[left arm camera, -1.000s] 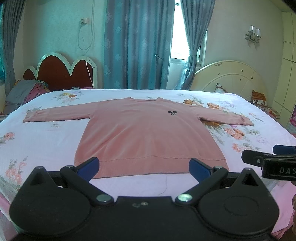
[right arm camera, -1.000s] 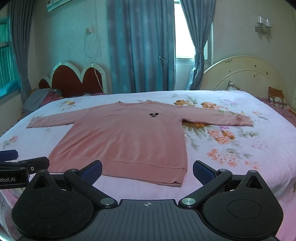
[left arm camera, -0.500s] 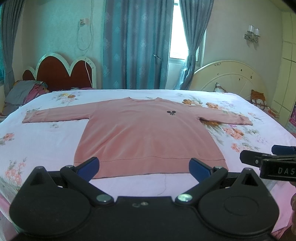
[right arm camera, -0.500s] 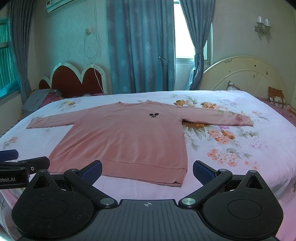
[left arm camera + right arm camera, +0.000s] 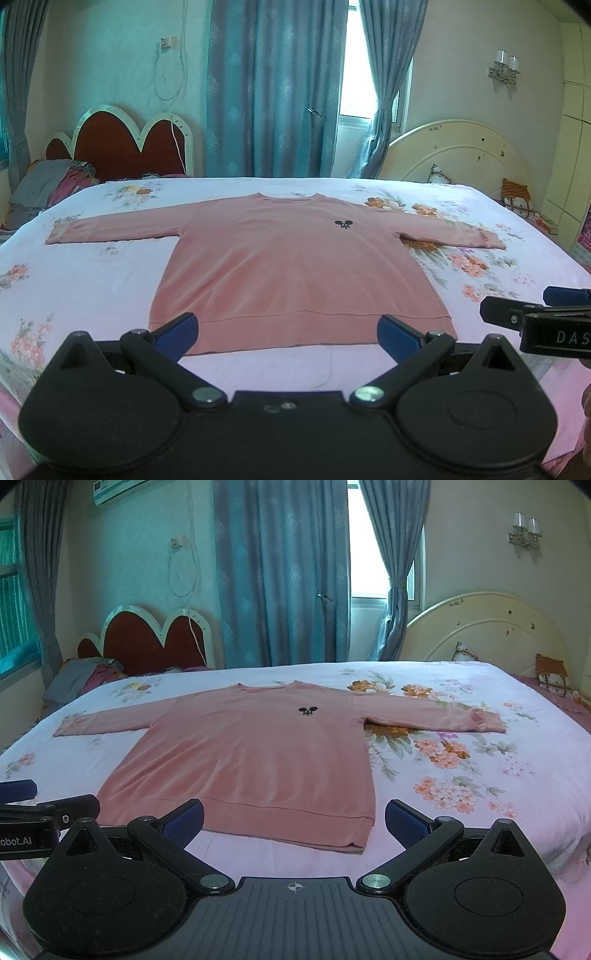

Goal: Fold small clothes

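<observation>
Left wrist view: one pink top (image 5: 295, 266) lying flat on the bed (image 5: 92, 280), both sleeves spread out sideways, hem toward the camera, neckline at the far side, a small black logo on the chest. The left claw (image 5: 288, 328) is spread wide with nothing in it, its two blue pads sitting just short of the hem, one by each bottom corner. There's a bare strip of sheet between hem and the bed's near edge, and lots of open sheet left and right of the body under the sleeves. The right claw (image 5: 517, 308) pokes in from the right edge, off the top, over flowered sheet. Right wrist view: same single top (image 5: 251, 753), seen more from its right side, so the hem's right corner is nearest. The right claw (image 5: 295, 819) is also wide open and empty, short of the hem. The left claw (image 5: 55, 801) shows at the left edge. Two headboards (image 5: 147, 642) stand behind the bed, curtains (image 5: 280, 572) beyond.
</observation>
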Action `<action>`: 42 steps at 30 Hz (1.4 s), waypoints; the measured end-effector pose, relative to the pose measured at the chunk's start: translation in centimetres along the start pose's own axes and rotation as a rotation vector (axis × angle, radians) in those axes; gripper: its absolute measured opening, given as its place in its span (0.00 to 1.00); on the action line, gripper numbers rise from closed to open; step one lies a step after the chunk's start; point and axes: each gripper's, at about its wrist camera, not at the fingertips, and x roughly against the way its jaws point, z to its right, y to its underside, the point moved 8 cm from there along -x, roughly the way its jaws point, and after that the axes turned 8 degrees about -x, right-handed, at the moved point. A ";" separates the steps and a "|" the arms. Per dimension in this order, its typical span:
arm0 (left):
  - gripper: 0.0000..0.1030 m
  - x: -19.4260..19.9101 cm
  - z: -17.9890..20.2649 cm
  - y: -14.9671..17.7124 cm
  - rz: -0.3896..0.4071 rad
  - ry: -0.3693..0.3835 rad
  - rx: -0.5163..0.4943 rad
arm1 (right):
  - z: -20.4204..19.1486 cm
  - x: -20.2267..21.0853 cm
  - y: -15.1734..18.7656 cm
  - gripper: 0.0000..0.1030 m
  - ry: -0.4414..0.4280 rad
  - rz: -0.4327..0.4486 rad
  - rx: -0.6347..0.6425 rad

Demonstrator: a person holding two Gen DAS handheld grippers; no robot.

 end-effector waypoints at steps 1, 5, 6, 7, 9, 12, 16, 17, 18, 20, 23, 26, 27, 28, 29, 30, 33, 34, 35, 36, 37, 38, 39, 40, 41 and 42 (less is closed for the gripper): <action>1.00 0.0 0.0 0.0 0.000 0.001 0.000 | 0.0 0.0 0.0 1.00 0.000 -0.001 0.000; 1.00 0.0 0.0 0.0 0.000 0.001 -0.001 | 0.0 0.0 0.0 1.00 0.001 0.001 0.000; 1.00 0.0 0.1 0.0 0.001 0.001 -0.001 | 0.0 0.0 0.0 1.00 0.001 0.001 0.000; 1.00 0.0 0.0 0.0 0.002 0.001 -0.002 | 0.0 0.0 0.0 1.00 0.001 0.001 0.000; 1.00 0.0 0.0 0.0 0.003 0.001 -0.002 | 0.0 0.0 0.0 1.00 0.001 0.001 -0.001; 1.00 0.0 0.0 0.0 0.003 0.001 -0.002 | 0.0 0.0 -0.1 1.00 0.001 0.001 0.000; 1.00 0.1 0.1 0.1 0.002 0.002 -0.006 | -0.1 0.0 -0.1 1.00 0.002 -0.001 0.001; 1.00 0.1 0.1 0.1 0.002 0.002 -0.007 | -0.1 0.0 -0.1 1.00 0.002 -0.001 0.000; 1.00 0.1 0.2 0.1 0.002 0.002 -0.006 | -0.1 0.0 -0.2 1.00 0.002 0.000 0.001; 1.00 0.1 0.2 0.1 0.002 0.002 -0.006 | -0.1 0.0 -0.2 1.00 0.001 -0.001 0.000; 1.00 0.1 0.2 0.1 0.003 0.001 -0.007 | -0.1 0.0 -0.2 1.00 0.002 0.000 0.000; 1.00 0.1 0.1 0.1 0.003 0.001 -0.006 | 0.0 0.1 -0.3 1.00 -0.002 -0.002 0.001; 1.00 0.1 0.1 0.1 0.002 0.001 -0.007 | 0.0 0.0 -0.3 1.00 -0.003 -0.001 0.002; 1.00 0.1 0.1 0.1 0.003 0.001 -0.007 | 0.0 0.0 -0.4 1.00 -0.005 -0.002 0.001; 1.00 0.1 0.1 0.1 0.002 0.000 -0.008 | 0.0 0.0 -0.4 1.00 -0.006 -0.002 0.000; 1.00 0.0 0.2 0.1 0.002 0.000 -0.009 | 0.1 -0.1 -0.4 1.00 -0.006 -0.003 0.000; 1.00 0.0 0.1 0.1 0.000 -0.001 -0.009 | 0.1 -0.1 -0.4 1.00 -0.005 -0.003 -0.001; 1.00 0.0 0.1 0.1 0.000 0.000 -0.009 | 0.1 -0.1 -0.4 1.00 -0.005 -0.002 -0.002; 1.00 0.0 0.1 0.1 0.001 0.000 -0.011 | 0.2 -0.1 -0.4 1.00 -0.004 -0.002 -0.004; 1.00 0.0 0.2 0.1 0.001 -0.001 -0.011 | 0.2 -0.2 -0.3 1.00 -0.004 -0.002 -0.005; 1.00 -0.1 0.2 0.2 0.000 0.000 -0.013 | 0.3 -0.3 -0.3 1.00 -0.003 -0.002 -0.006; 1.00 -0.1 0.1 0.2 0.001 0.001 -0.014 | 0.3 -0.3 -0.3 1.00 -0.002 -0.002 -0.009; 1.00 -0.2 0.2 0.1 0.000 0.001 -0.015 | 0.4 -0.4 -0.2 1.00 -0.001 -0.001 -0.010; 1.00 -0.3 0.0 0.1 -0.001 0.002 -0.015 | 0.4 -0.4 -0.2 1.00 -0.001 -0.001 -0.010; 1.00 -0.4 0.0 0.1 -0.002 0.002 -0.015 | 0.4 -0.4 -0.1 1.00 0.000 0.000 -0.009; 1.00 -0.4 0.1 0.1 -0.001 0.001 -0.016 | 0.5 -0.5 -0.2 1.00 0.002 -0.001 -0.011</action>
